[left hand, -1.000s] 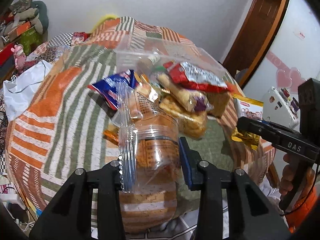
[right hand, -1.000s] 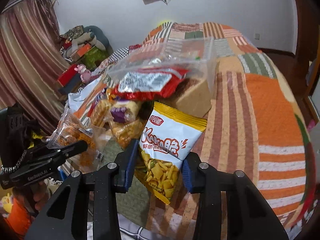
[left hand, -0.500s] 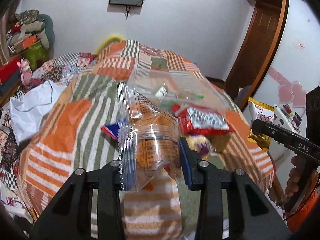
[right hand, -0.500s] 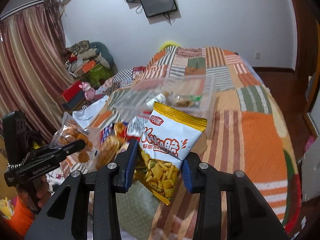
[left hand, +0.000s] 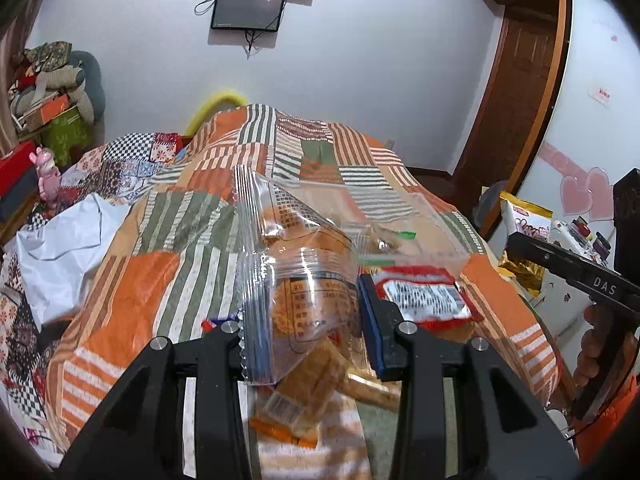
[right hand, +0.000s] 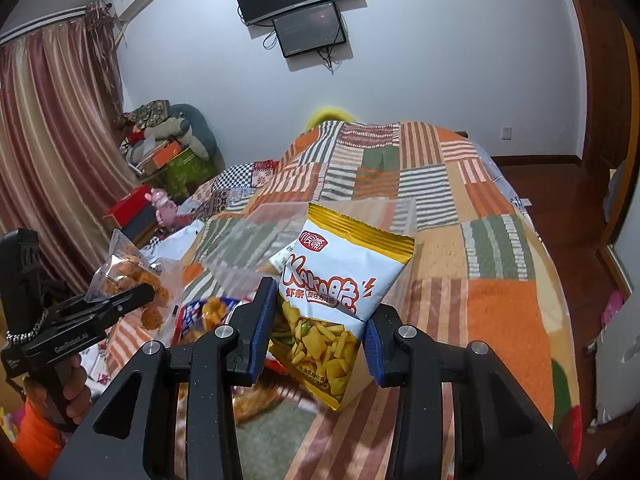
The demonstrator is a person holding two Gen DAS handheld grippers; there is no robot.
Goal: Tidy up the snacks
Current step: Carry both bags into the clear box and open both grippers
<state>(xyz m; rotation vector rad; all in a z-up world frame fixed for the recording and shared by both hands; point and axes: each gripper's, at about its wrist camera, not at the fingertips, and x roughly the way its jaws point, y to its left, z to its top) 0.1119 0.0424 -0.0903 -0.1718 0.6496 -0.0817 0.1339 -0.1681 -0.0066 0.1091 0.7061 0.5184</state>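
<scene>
My left gripper [left hand: 304, 320] is shut on a clear bag of orange biscuits [left hand: 296, 280], held above the bed; it also shows in the right wrist view [right hand: 132, 276]. My right gripper [right hand: 320, 328] is shut on a white and yellow snack bag [right hand: 340, 296], lifted above the quilt; that bag also shows at the right in the left wrist view [left hand: 524, 224]. A clear plastic box [left hand: 420, 232] lies on the bed with a red packet [left hand: 424, 296] in front of it. Several loose snack packs [left hand: 316, 380] lie below my left gripper.
The bed has an orange, green and white striped quilt [right hand: 500, 248]. White cloth [left hand: 68, 248] lies at its left side. Boxes and a pink toy [right hand: 162, 208] stand by the curtain. A wooden door [left hand: 512, 92] is at the right.
Both grippers have risen and tilted up with their bags still held. The pile of snacks now sits lower in both views and more wall shows.
</scene>
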